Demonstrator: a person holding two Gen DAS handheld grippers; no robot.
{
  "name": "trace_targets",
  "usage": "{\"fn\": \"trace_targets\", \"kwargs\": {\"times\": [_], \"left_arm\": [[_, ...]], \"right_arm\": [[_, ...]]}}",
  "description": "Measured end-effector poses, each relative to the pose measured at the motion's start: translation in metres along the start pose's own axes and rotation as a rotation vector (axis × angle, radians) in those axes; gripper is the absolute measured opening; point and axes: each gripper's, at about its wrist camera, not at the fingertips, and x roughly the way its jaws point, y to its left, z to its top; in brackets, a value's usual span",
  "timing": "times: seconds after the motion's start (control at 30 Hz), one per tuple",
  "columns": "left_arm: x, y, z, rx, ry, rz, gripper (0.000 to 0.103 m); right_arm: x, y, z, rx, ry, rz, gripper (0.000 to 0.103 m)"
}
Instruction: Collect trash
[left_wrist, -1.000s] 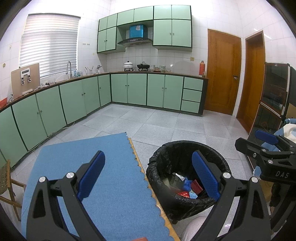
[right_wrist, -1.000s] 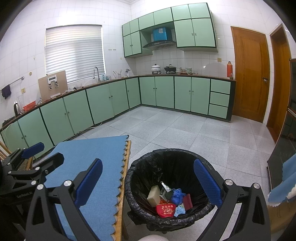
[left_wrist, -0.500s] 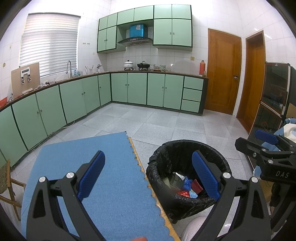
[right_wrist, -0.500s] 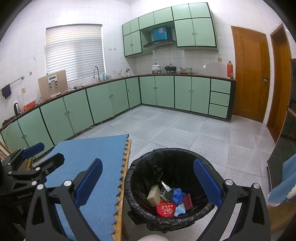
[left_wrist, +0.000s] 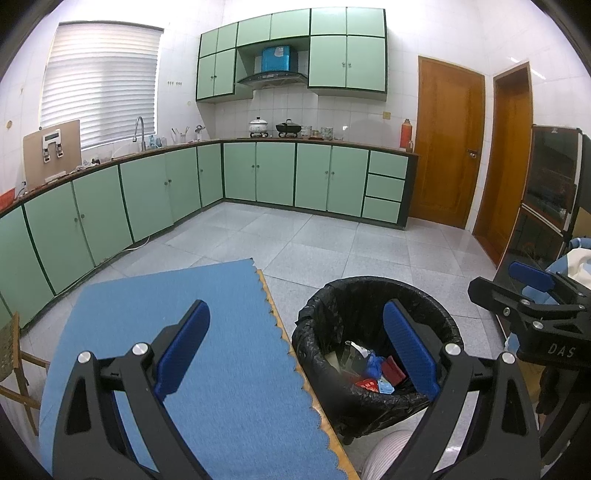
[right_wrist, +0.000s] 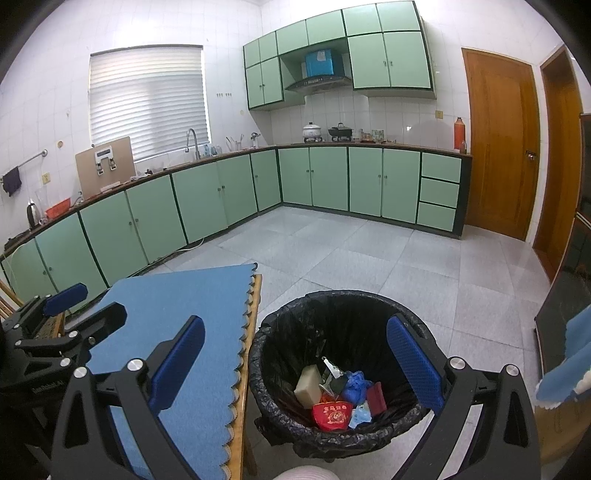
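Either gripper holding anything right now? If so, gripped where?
Nothing held. Left gripper and right gripper are both open with nothing between the fingers; the trash sits in the bin.

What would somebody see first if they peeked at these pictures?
Probably the black-lined trash bin on the floor beside the table, with colourful trash at its bottom. Next, the bare blue mat covering the table, and both open claws, left and right, holding nothing.
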Motion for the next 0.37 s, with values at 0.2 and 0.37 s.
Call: {"fn": "trace_targets", "kwargs": {"times": [0.2, 0.37], "left_arm": [[0.0022, -0.0014, 0.0001, -0.011, 0.012, -0.001, 0.092], [0.0036, -0.0012, -0.0003, -0.013, 0.017, 0.001, 0.092]], "right_arm": [[0.0011, -0.0003, -0.0009, 0.002, 0.000, -0.001, 0.097], [0.0029, -0.0009, -0.0035, 0.000, 0.003, -0.001, 0.097]]}}
